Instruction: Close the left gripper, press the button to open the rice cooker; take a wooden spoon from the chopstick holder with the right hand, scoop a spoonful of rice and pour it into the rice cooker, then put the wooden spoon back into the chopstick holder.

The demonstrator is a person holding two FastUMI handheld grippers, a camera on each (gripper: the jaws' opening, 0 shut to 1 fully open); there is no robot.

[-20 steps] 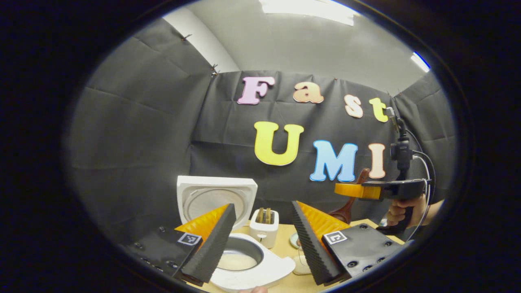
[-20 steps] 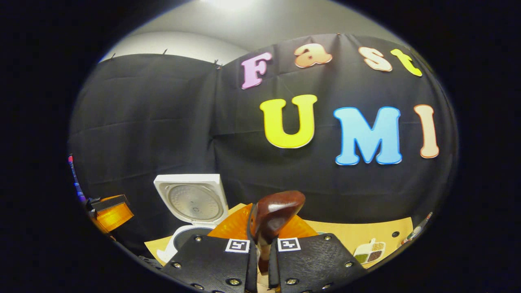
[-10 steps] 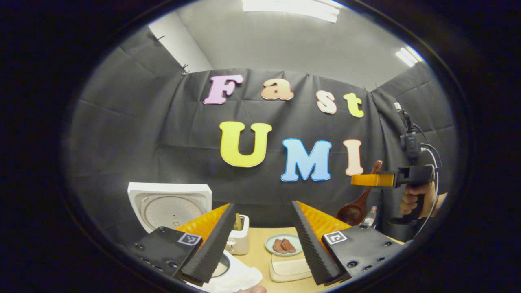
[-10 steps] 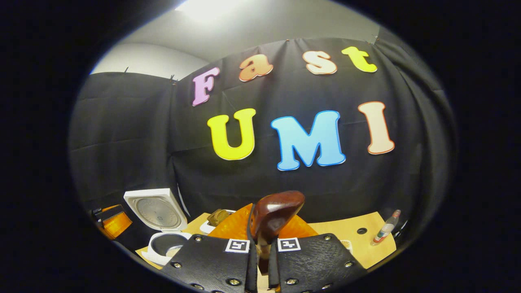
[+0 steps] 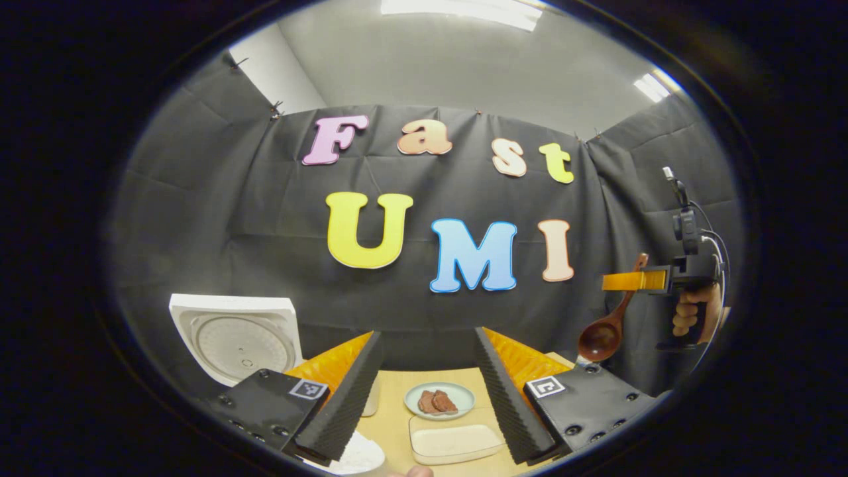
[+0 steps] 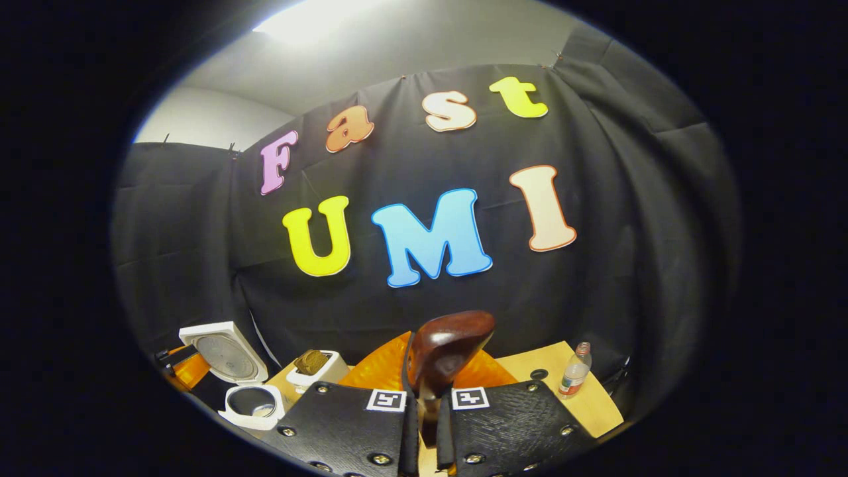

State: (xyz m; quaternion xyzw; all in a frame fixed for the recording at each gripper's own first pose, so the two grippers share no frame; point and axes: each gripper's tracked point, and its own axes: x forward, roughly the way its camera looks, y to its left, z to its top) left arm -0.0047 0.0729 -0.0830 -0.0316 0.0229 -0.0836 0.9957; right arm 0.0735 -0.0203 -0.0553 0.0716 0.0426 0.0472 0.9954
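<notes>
**Wooden spoon held aloft, rice cooker standing open**

In the right gripper view, the right gripper [image 6: 427, 414] is clamping the wooden spoon [image 6: 445, 351] between its two fingers, the glossy brown bowl of the spoon rising just above them. Far to the lower left, the white rice cooker [image 6: 248, 403] is sitting with its lid [image 6: 224, 356] raised and its dark inner pot exposed. A white toaster [image 6: 315, 366] holding a brown slice is standing just beside the cooker, and a small bottle [image 6: 574, 370] is resting near the far right edge of the wooden table [image 6: 589, 404].

In the left gripper view, the left gripper [image 5: 427, 387] is hovering with its fingers spread wide apart, gripping nothing. Between them, on the table, a small plate [image 5: 439, 400] carrying brown food is lying behind a pale rectangular dish [image 5: 454, 442]. The upright cooker lid is showing at the lower left. At the right, a hand [image 5: 692, 319] is holding the right gripper high, well clear of the table, with the spoon hanging bowl-downward from its fingers.
</notes>
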